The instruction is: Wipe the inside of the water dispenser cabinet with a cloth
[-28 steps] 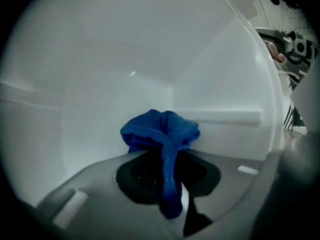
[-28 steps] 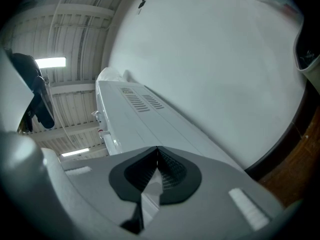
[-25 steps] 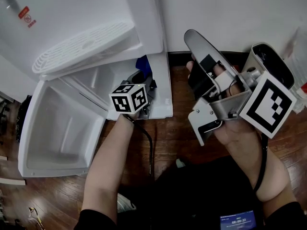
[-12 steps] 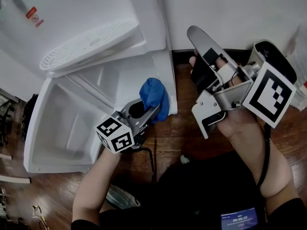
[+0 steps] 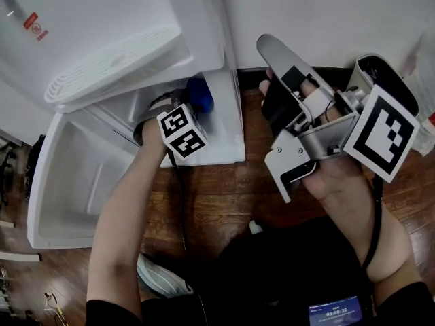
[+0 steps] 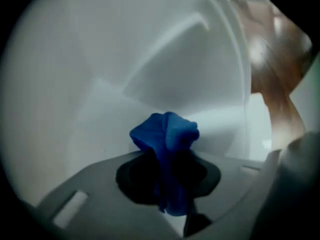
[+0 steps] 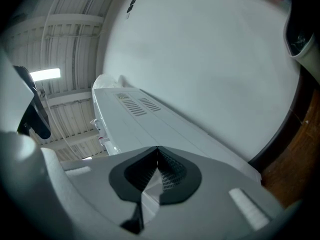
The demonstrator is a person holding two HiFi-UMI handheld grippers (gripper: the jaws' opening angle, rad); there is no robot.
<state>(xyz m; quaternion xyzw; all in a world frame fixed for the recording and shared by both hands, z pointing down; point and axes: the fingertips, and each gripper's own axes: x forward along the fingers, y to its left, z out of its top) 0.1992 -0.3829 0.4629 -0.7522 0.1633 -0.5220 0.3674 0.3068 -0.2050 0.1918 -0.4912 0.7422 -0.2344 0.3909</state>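
**A:** Where is the cloth, and which way does it run?

**B:** The blue cloth (image 6: 167, 134) is bunched up. Its long axis runs up the left gripper view, in line with the left claw (image 6: 167, 181), which is clamped tight on its lower part. In the head view it sits upper centre, inside the open cabinet (image 5: 228, 124) and under the drip grille (image 5: 115, 63).

**A:** Is it touching the cabinet wall?

**B:** I can't tell, because that view is blurred and the hand covers the claw tips. The right claw (image 7: 157, 156) is closed on nothing.
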